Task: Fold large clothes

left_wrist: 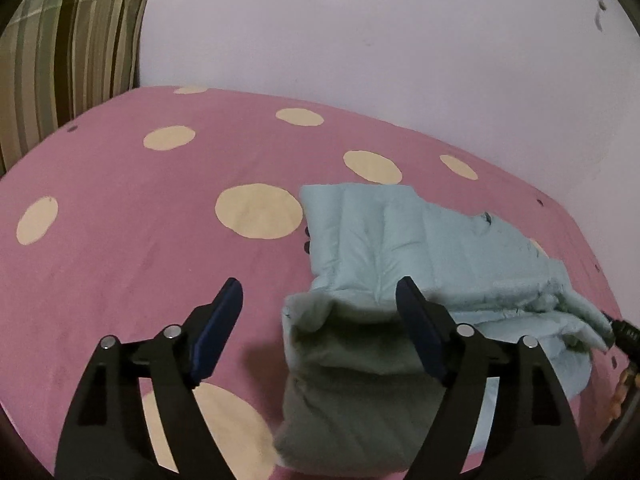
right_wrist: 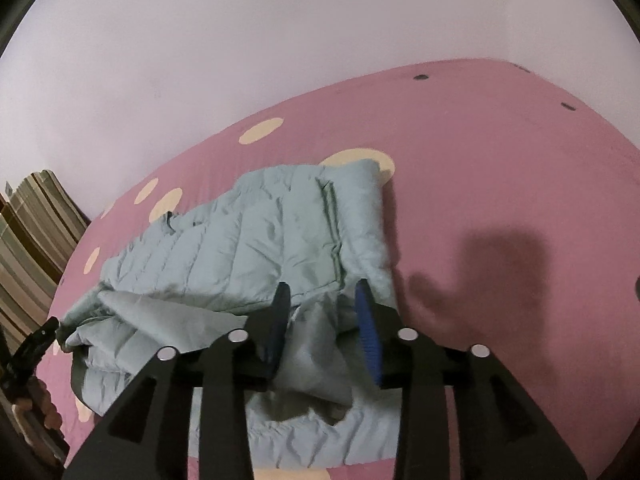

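The left claw (left_wrist: 318, 296) stands wide apart over the bed (left_wrist: 120, 248), its pads clear of cloth; the pale blue-green padded jacket (left_wrist: 400, 248) lies in front of it, with the fold's near edge sitting between and below the fingers but not pinched. The right claw (right_wrist: 324, 300) is narrower, jaws partly apart, with a loose flap of the jacket (right_wrist: 248, 248) lying between the blue pads; from this view the pads do not seem to press on it, so I judge it released.

The jacket rests partly folded on the pink spotted bed sheet, near the wall (left_wrist: 360, 40), one half laid over the other, with a crumpled layer bunched at the near edge.

The likely trouble is the puffy filling: with nothing holding it, the folded-over layer could spring back and open. The slick fabric may also slide on itself if either claw brushes it while pulling away, and the flap between the right pads could catch and drag the fold askew. A later grasp on the bunched near edge risks taking only one layer, which would leave the fold uneven.
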The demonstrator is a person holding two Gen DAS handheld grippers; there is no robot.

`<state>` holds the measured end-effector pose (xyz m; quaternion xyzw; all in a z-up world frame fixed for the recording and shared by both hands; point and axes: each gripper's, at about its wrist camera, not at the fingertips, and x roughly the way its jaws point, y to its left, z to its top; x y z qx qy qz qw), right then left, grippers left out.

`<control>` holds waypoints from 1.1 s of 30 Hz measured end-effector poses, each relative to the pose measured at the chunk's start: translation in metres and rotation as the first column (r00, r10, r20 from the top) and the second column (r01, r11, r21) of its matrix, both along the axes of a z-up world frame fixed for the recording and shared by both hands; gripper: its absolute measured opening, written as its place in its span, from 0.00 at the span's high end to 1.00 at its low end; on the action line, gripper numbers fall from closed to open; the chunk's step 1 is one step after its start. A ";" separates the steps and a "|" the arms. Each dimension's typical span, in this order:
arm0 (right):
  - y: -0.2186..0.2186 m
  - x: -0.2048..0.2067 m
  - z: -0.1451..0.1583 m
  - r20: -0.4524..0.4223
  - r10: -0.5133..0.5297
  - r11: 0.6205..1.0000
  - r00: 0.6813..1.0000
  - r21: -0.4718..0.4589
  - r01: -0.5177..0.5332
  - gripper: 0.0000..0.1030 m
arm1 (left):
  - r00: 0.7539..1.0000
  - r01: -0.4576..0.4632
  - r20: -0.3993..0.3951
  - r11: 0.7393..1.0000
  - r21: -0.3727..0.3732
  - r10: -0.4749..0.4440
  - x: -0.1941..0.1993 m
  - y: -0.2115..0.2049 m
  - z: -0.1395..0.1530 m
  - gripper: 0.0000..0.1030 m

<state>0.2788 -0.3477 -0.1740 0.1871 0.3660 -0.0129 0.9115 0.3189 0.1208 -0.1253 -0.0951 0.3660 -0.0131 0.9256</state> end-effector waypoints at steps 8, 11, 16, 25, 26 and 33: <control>-0.012 -0.018 0.007 0.022 0.000 1.000 1.000 -0.005 0.000 0.57 | 0.999 -0.044 -0.016 0.999 -0.032 0.044 -0.023 0.032 -0.007 0.22; -0.016 -0.025 0.010 0.032 -0.007 1.000 0.999 -0.010 0.007 0.55 | 0.998 -0.066 0.000 0.997 -0.047 0.066 -0.033 0.047 -0.006 0.22; -0.018 -0.036 0.007 0.026 -0.005 1.000 1.000 -0.009 0.005 0.55 | 0.995 -0.104 -0.003 0.993 -0.056 0.104 -0.048 0.068 -0.010 0.22; -0.009 -0.063 -0.007 0.003 0.016 1.000 1.000 -0.018 -0.016 0.55 | 0.998 -0.056 -0.029 0.998 -0.041 0.055 -0.074 0.067 -0.027 0.22; -0.007 -0.066 -0.009 -0.002 0.018 1.000 1.000 -0.019 -0.018 0.55 | 0.999 -0.047 -0.028 0.998 -0.032 0.046 -0.075 0.065 -0.028 0.22; -0.001 -0.070 -0.020 -0.018 0.043 0.999 0.999 -0.015 -0.043 0.55 | 0.999 0.020 -0.039 0.999 -0.048 -0.022 -0.066 0.054 -0.032 0.22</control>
